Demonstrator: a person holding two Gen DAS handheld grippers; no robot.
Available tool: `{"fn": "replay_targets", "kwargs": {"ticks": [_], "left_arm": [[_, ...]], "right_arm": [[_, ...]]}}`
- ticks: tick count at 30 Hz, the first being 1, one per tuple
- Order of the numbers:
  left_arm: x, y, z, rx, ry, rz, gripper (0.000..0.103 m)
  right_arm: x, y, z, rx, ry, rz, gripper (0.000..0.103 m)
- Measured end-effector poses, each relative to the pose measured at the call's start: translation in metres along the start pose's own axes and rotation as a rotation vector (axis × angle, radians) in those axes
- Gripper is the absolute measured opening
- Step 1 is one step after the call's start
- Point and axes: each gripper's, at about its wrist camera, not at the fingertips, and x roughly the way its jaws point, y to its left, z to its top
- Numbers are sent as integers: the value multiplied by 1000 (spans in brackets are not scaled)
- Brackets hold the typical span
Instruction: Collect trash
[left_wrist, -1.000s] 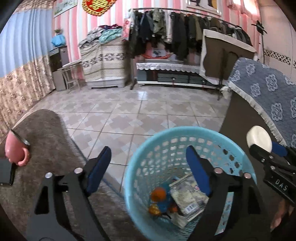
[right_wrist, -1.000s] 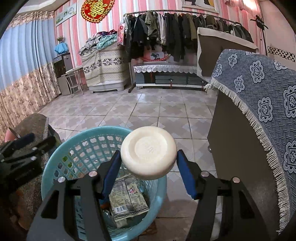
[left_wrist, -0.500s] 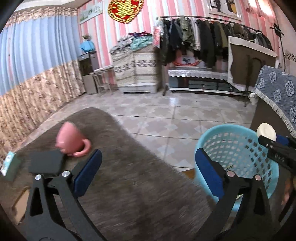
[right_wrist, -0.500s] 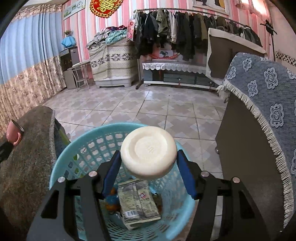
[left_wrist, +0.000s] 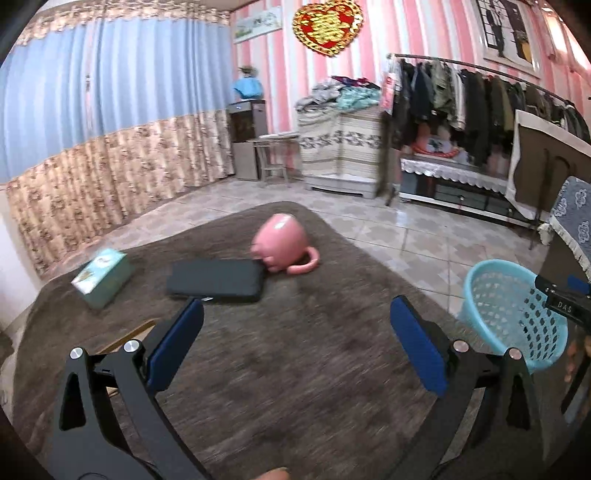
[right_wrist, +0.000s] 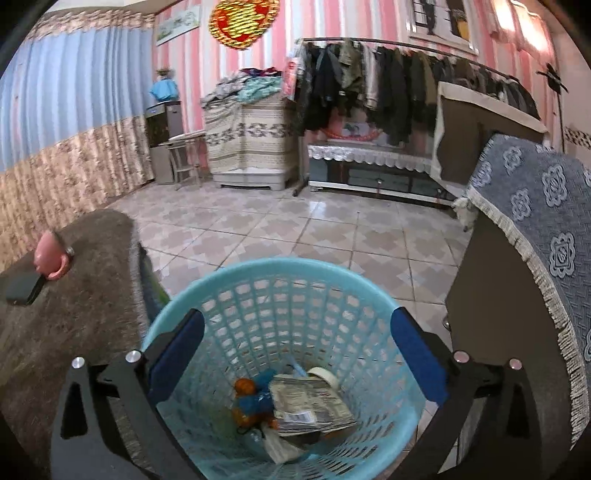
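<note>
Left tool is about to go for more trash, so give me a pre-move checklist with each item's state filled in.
1. Left tool open with nothing between its pads: ok.
2. Right tool, jaws opening, nothing between them: ok.
3. White disc lies inside the blue basket: ok.
4. Basket upright: ok.
5. Trash target on the brown table: cannot tell; only a pink mug, a black phone and a teal box show.

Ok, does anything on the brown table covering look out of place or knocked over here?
Yes: the pink ceramic mug lies tipped on its side on the brown cloth-covered table, its rim against the flat black case. Nothing looks spilled. The teal cardboard box sits flat.
</note>
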Motion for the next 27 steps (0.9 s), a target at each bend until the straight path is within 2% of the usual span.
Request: {"fn": "replay_targets", "kwargs": {"ticks": [6, 13, 17, 21, 27], "left_arm": [[-36, 34, -22, -46, -17, 61, 98], [-76, 65, -56, -111, -24, 121, 98], [-93, 78, -74, -131, -18, 125, 98], [-109, 84, -84, -155, -50, 132, 98], [-116, 75, -90, -167, -48, 93, 98]], "right_arm": [[-40, 32, -11, -5, -34, 156, 99], [-72, 86, -26, -66, -36, 223, 99], [-102, 115, -48, -104, -61, 308, 99], [-131, 131, -66, -139, -108, 344, 99], [-161, 134, -85, -155, -128, 339, 99]]}}
